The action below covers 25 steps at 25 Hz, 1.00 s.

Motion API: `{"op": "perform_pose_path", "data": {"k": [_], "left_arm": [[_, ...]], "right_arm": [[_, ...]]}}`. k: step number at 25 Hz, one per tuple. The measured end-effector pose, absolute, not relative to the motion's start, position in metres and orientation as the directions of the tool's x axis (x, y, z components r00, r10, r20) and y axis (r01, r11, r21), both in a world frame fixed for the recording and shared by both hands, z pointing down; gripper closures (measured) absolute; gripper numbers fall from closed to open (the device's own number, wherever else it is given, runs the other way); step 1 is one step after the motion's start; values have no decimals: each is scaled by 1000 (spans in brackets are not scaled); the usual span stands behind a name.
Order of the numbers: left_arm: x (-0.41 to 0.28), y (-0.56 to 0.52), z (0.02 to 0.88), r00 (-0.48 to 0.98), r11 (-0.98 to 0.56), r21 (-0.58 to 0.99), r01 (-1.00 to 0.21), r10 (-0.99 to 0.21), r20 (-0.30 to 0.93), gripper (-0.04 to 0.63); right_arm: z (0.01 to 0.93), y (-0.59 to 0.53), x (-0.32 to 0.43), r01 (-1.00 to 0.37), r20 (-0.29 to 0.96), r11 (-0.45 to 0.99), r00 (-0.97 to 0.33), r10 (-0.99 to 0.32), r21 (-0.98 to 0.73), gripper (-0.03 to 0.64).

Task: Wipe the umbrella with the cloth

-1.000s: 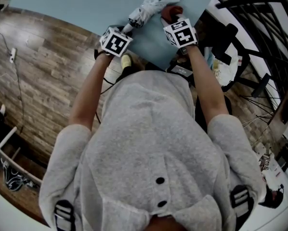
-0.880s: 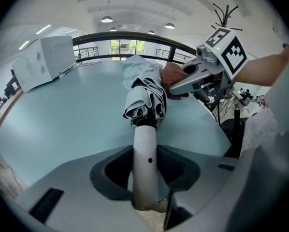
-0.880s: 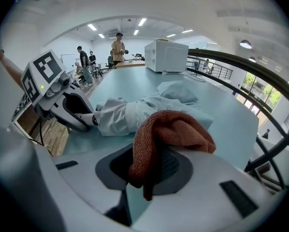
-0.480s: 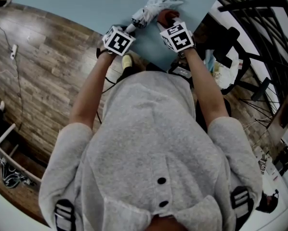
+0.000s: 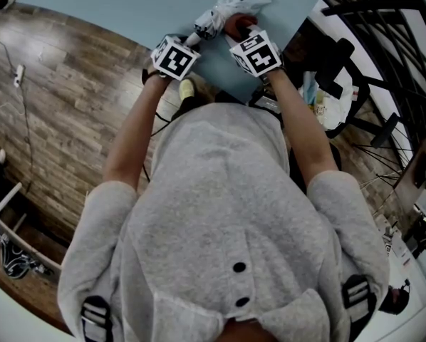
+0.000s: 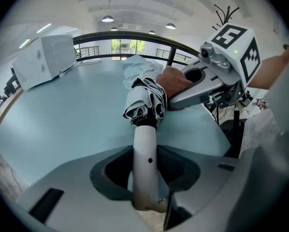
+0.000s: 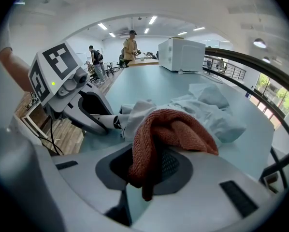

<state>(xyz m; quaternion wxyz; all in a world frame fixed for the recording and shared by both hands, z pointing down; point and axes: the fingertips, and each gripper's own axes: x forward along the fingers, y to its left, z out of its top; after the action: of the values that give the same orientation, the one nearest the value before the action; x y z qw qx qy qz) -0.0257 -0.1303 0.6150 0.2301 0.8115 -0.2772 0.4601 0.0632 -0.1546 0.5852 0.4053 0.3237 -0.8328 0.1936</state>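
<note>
I work over a pale blue table (image 5: 127, 6) that stretches far ahead of me. Toward its far end stands a white box-shaped appliance (image 7: 181, 55), well apart from what lies near me. A dark curved railing (image 6: 135, 33) runs behind the table's far edge, with round ceiling lights (image 6: 107, 19) above it. Far off I see a person in a tan jacket (image 7: 130, 45) standing, and two more people (image 7: 95, 58) to the left. Left of the table lies a wooden floor (image 5: 63, 105) with a thin cable (image 5: 18, 81) trailing across it and a white-framed open crate (image 5: 13, 223) at the near left. A black metal frame (image 5: 384, 20) stands on the right.
</note>
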Motion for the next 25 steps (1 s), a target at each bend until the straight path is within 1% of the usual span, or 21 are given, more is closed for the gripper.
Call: {"op": "perform_pose_path", "data": {"k": [5, 15, 21, 25], "left_arm": [[-25, -132, 615, 422, -741, 118, -661, -237, 875, 437], [-24, -130, 615, 421, -743, 119, -658, -233, 877, 437], [-26, -131, 615, 418, -744, 117, -658, -232, 878, 437], [-25, -131, 615, 423, -744, 118, -658, -236, 875, 437]], "right_arm": [[585, -157, 59, -697, 797, 713, -469, -381, -70, 540], [583, -145, 47, -673, 811, 733, -482, -330, -102, 540], [576, -140, 34, -634, 822, 758, -507, -259, -152, 540], [568, -139, 28, -627, 809, 739, -554, -198, -248, 540]]}}
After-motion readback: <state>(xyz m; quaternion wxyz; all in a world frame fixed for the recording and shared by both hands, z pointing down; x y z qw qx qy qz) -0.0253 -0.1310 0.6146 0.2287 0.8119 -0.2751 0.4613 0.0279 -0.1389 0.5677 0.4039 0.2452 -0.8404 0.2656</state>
